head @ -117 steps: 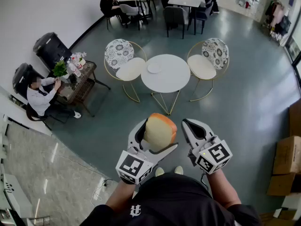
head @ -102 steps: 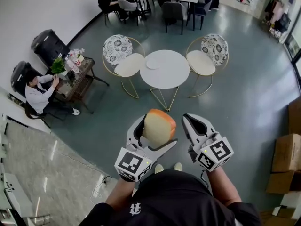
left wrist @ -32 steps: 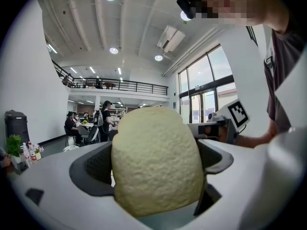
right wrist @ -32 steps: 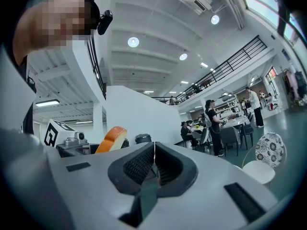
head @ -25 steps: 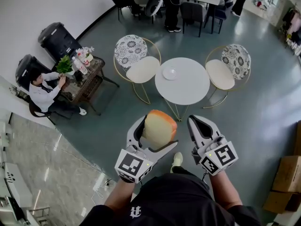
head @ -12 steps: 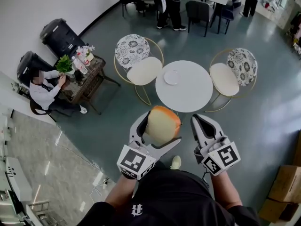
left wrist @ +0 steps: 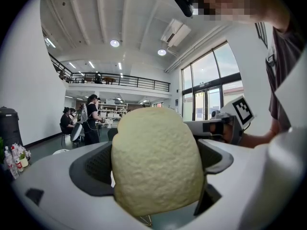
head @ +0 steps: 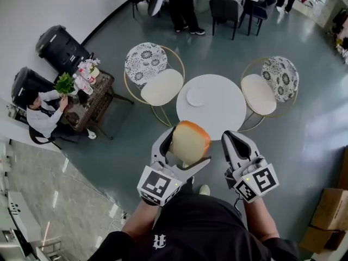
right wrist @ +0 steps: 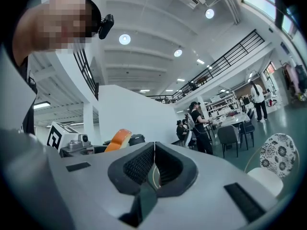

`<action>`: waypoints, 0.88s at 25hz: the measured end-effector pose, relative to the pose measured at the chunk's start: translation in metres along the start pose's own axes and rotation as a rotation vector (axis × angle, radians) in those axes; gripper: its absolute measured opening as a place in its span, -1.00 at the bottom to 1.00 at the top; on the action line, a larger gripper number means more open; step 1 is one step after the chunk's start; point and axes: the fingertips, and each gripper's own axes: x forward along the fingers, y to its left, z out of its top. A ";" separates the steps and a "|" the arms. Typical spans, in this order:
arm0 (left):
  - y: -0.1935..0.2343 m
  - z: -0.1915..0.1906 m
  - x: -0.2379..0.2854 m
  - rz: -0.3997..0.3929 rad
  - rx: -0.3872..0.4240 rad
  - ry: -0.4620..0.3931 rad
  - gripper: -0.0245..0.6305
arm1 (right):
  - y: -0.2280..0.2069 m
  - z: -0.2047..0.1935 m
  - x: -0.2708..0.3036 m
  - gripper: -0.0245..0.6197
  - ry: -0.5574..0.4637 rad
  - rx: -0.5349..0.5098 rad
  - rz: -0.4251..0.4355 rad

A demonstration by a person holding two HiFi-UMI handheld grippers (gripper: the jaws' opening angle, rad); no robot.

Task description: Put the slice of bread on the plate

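A thick slice of bread (head: 189, 141) with an orange-brown crust is clamped upright in my left gripper (head: 182, 145). In the left gripper view the bread (left wrist: 157, 166) fills the space between the jaws. My right gripper (head: 234, 144) is held beside it, shut with nothing between its jaws (right wrist: 154, 169). The bread's crust (right wrist: 118, 139) shows at the left of the right gripper view. A small white plate (head: 195, 96) lies on the round white table (head: 217, 113) just ahead of both grippers, below them.
Two cream-seated, gold-framed chairs (head: 160, 86) (head: 260, 92) flank the table. A person (head: 41, 118) sits at a small wicker table with plants (head: 89, 91) on the left. More tables, chairs and people are at the back. Cardboard boxes (head: 326, 222) stand at the right.
The view has advanced toward the round table, which now sits right ahead of the grippers. The bread stays gripped in the left gripper; the right stays shut.
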 end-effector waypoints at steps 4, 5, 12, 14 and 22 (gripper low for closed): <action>0.038 0.009 0.028 -0.021 0.009 -0.008 0.75 | -0.023 0.010 0.034 -0.90 -0.003 -0.011 -0.026; 0.048 0.009 0.035 -0.025 0.012 -0.002 0.75 | -0.029 0.012 0.043 -0.90 -0.005 -0.009 -0.034; 0.106 0.003 0.080 -0.079 0.028 0.032 0.75 | -0.061 0.014 0.105 -0.90 0.008 0.002 -0.085; 0.118 -0.002 0.093 -0.101 0.024 0.037 0.75 | -0.071 0.013 0.116 -0.90 0.014 0.003 -0.107; 0.162 -0.039 0.149 -0.158 0.037 0.107 0.75 | -0.108 0.002 0.153 -0.90 0.031 0.015 -0.174</action>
